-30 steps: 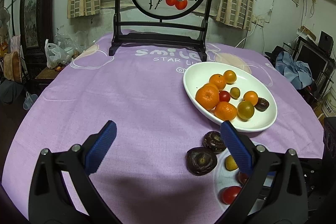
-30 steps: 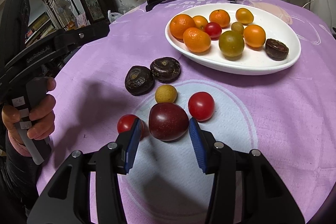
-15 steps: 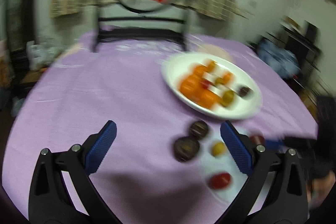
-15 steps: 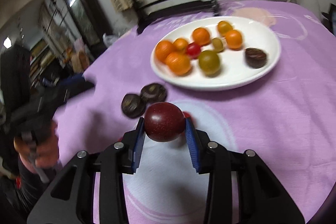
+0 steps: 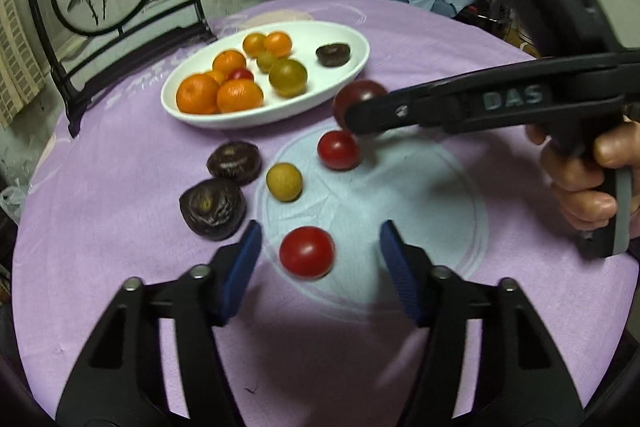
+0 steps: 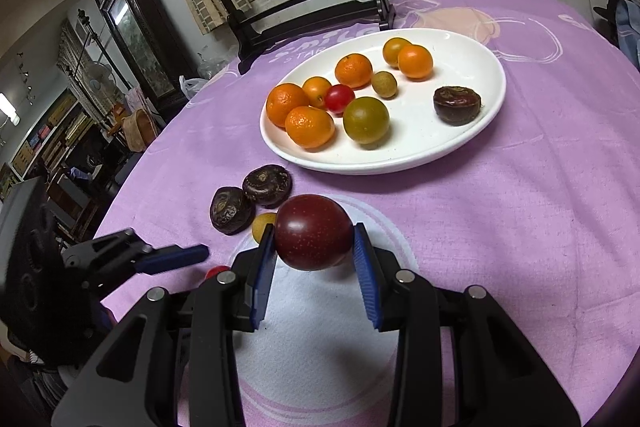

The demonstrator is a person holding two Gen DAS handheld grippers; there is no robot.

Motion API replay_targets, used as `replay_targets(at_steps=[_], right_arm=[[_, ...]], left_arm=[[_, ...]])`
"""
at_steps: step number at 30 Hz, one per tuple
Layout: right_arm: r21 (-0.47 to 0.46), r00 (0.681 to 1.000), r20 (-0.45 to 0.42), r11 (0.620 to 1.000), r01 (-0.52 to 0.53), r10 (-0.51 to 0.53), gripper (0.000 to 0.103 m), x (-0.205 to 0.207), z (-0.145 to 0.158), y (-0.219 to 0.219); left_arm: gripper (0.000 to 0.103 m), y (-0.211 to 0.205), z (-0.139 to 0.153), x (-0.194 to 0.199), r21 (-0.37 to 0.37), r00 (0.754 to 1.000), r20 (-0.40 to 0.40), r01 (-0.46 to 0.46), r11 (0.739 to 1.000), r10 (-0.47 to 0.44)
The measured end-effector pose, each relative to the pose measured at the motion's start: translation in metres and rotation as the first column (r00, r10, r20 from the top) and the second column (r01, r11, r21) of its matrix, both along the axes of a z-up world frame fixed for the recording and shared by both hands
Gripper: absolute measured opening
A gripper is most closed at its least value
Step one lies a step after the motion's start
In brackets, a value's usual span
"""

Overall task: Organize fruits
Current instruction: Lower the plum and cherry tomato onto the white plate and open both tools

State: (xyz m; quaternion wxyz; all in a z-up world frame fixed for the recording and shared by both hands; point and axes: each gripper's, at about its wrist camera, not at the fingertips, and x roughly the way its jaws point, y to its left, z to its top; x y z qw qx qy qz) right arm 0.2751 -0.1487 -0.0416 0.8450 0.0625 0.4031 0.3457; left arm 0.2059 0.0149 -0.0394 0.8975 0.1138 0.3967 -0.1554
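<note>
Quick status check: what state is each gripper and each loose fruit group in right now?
Right gripper: shut on plum, lifted off cloth.
Left gripper: open, around a cherry tomato.
Plate: holds fruits.
Two dark wrinkled fruits: on cloth, beside plate.
Yellow fruit: on cloth.

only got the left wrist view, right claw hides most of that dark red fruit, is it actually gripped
Observer: Yes. The right wrist view shows the plum clamped between both blue pads of the right claw, lifted off the cloth.
Operator: where is it pointing
Observer: Toward the white plate, at the bare stretch in front of the green fruit.
Operator: how does my left claw look from there
Observer: Only one blue finger of the left claw shows, low to the plum's left, with a red tomato peeking out beside it.
</note>
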Motion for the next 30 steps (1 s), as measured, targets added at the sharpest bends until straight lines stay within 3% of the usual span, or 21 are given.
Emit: replay_targets(at_steps=[2,7,10,18,22,24,30], right_arm=[[0.000,1.000,0.000,1.000,0.000,0.000,0.039,0.001,0.000,0.000],[0.000,1.000,0.001,1.000,0.001,-0.001,0.039,0.001,0.000,0.001],[0.002,1.000,0.002,1.000,0.004,-0.004,0.039,0.002,0.000,0.000],[-0.004,0.999,0.015,1.000,-0.028,0.028,0.039,-0.003,0.001,0.005],[0.046,0.997,0.071,0.999,-0.017,0.014,0.039,-0.002,0.011,0.001],[0.069,0.989,0.137,0.996,0.050,-0.059,0.039,0.008,0.021,-0.005],[0.068,0.968,0.177,0.983,0.169,-0.179,0.039,0.054,0.023,-0.011]], left_arm=[[0.041,0.001,-0.003,0.002,-0.007,1.000,-0.021,-0.009,1.000,0.009],[0.039,0.001,-0.008,0.006,0.006,0.999,-0.047,-0.024,1.000,0.024],[0.032,0.001,-0.012,0.009,0.017,0.997,-0.064,-0.030,0.999,0.031],[0.032,0.004,-0.007,0.009,-0.011,0.997,-0.056,-0.045,0.999,0.044],[0.031,0.013,0.010,0.006,-0.103,0.998,-0.022,-0.056,0.993,0.054],[0.031,0.022,0.024,0.014,-0.168,0.996,0.002,-0.086,0.982,0.088],[0.031,0.030,0.060,0.071,-0.246,0.976,0.063,-0.188,0.951,0.209]])
